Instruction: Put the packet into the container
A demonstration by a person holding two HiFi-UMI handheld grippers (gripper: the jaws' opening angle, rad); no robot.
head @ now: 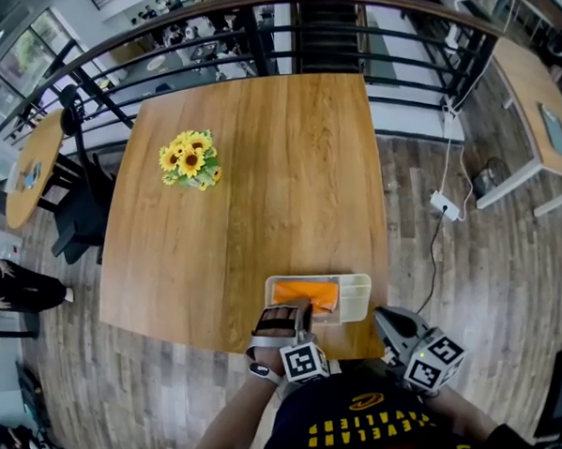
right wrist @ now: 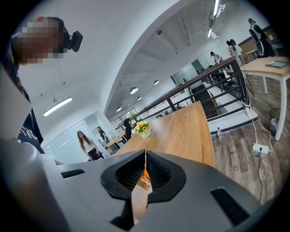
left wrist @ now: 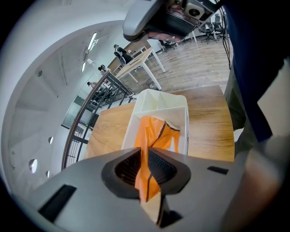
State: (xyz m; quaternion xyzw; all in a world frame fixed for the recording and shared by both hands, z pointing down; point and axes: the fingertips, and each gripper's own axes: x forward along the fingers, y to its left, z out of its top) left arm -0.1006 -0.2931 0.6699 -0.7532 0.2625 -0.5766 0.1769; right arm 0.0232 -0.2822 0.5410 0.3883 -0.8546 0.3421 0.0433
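An orange packet lies in the larger compartment of a white container at the near edge of the wooden table. My left gripper is at the container's near side, shut on the packet's near end. In the left gripper view the packet runs from the container down between the jaws of the left gripper. My right gripper hangs just right of the container, off the table's corner. In its own view the right gripper is shut, with a sliver of orange showing through the slit.
A pot of sunflowers stands at the table's far left. A dark railing runs behind the table. More tables stand to the right, and a power strip lies on the floor. Two people stand far off.
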